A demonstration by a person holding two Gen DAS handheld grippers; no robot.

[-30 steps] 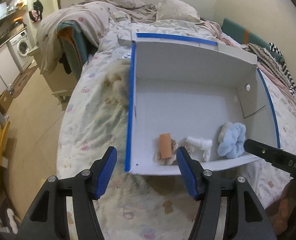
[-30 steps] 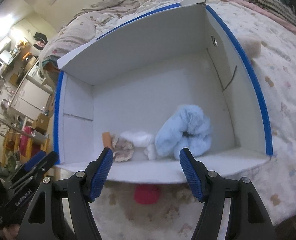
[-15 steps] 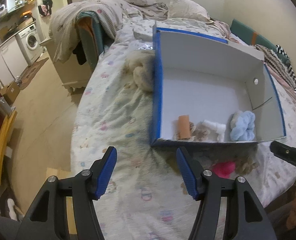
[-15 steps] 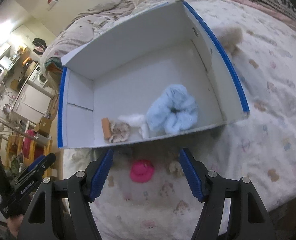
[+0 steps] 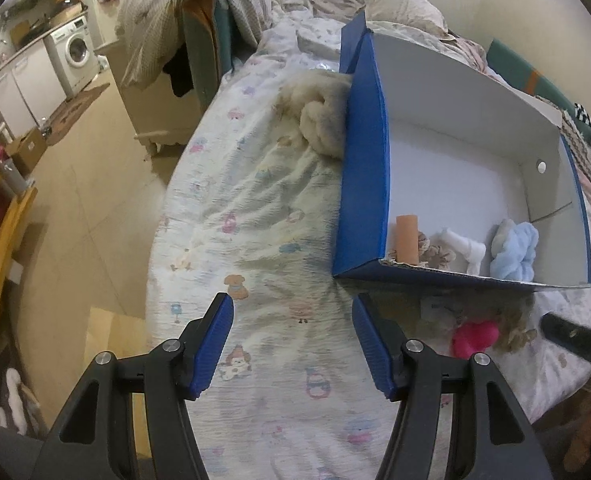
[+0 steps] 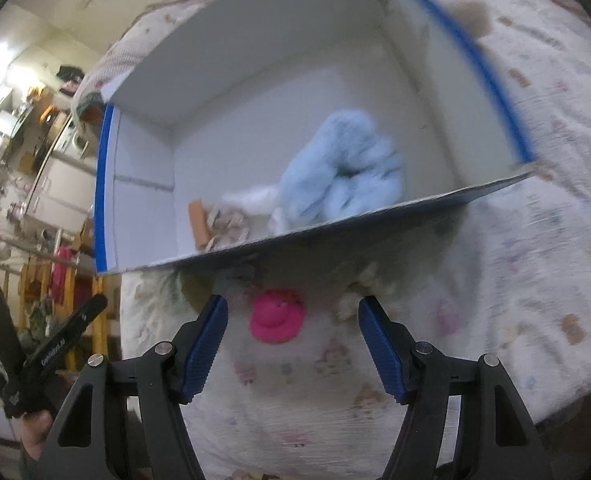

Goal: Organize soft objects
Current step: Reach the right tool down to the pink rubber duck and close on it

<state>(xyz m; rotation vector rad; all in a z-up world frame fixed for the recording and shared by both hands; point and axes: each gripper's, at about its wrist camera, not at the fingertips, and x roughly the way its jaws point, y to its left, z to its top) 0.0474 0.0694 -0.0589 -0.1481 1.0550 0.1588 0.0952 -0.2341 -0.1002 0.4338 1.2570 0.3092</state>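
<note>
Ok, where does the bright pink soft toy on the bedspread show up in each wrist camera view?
Left wrist: bright pink soft toy lower right, beyond the right fingertip, outside the box.
Right wrist: centre, between the open fingers, below the box's front wall.
Shared landmark: pale blue fluffy scrunchie inside the box.

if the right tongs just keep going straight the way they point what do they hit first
Most likely the pink plush toy on the bedspread, which lies just ahead between the open right tongs, in front of the box. Depth is hard to judge.
</note>
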